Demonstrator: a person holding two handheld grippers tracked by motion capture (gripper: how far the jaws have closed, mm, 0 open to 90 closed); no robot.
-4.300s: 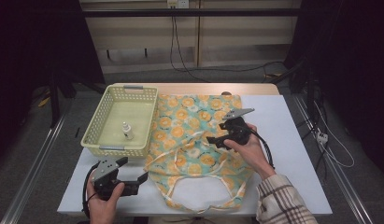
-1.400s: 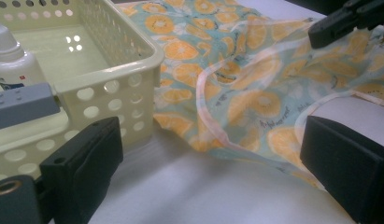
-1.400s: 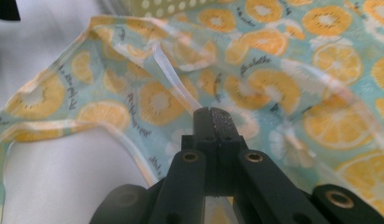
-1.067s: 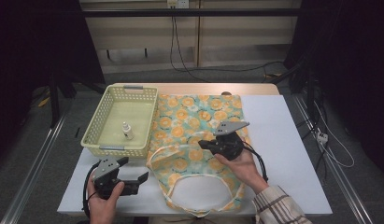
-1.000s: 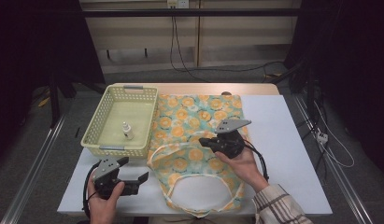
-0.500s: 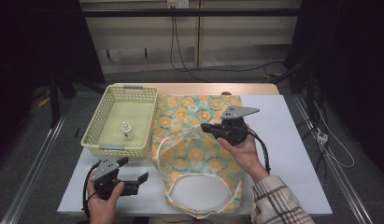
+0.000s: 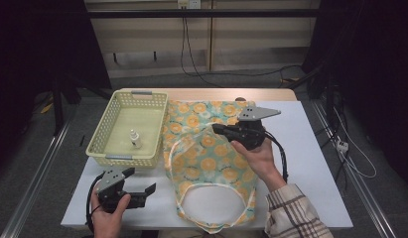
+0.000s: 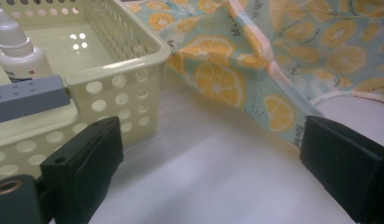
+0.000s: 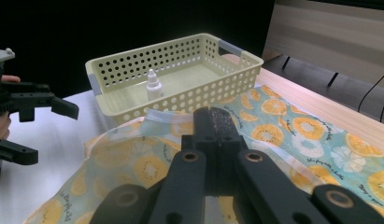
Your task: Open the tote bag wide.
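White table (image 7: pixel 310 148) carried a fruit-printed cloth bag (image 7: pixel 206 158); right gripper (image 7: pixel 219 130) pinched its rim and risked slipping beside the yellow basket (image 7: pixel 107 148); left gripper (image 7: pixel 148 192) gaped empty.

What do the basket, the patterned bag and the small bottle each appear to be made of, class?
Basket: most likely moulded plastic, pale yellow; rows of round holes and a glossy floor reflecting lights. Bag: seemingly thin fabric with a citrus-slice print and pale trim; it folds and drapes softly where the right hand-held gripper lifts it. Bottle: probably white plastic, smooth with a slight sheen; its label is unreadable.
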